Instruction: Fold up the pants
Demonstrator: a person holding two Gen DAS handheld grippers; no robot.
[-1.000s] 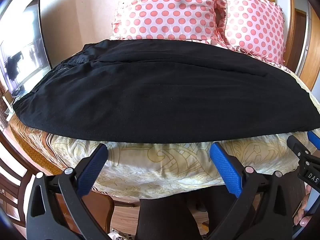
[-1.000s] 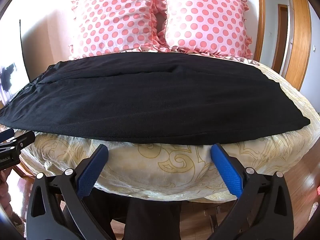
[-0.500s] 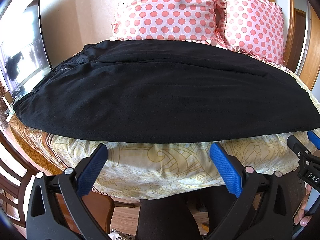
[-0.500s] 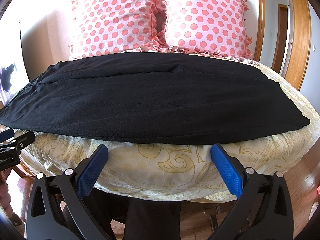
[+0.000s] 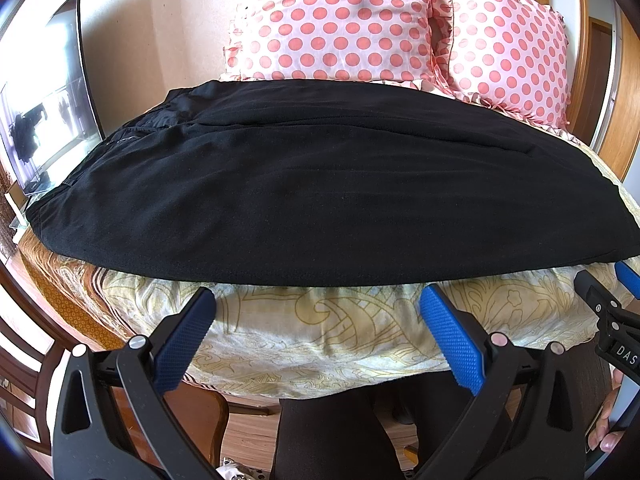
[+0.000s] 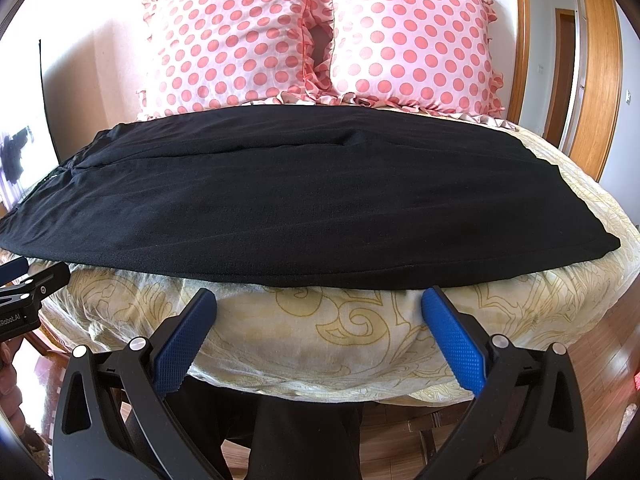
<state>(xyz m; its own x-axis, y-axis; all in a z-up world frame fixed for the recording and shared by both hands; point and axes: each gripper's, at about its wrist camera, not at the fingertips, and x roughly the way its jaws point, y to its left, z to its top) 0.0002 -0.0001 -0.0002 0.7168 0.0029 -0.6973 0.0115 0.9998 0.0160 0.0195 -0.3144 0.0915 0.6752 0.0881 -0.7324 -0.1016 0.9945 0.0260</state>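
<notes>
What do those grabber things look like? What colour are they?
Each gripper, left and right, has two black plastic arms with silver rivets, tipped with bumpy blue pads. White lettering marks the bodies. No cables or sleeves show.

We found almost nothing changed over the last second. In both wrist views the pants point(image 5: 320, 184) showed no new fold, lift or crease that we could make out. The left gripper point(image 5: 316, 290) and the right gripper point(image 6: 319, 291) had closed on nothing, and the gap between each pair of pads point(image 5: 180, 340) had neither widened nor narrowed. At most, the framing drifted very faintly at the lower edges of both views. That shift was too slight for us to name a direction.
</notes>
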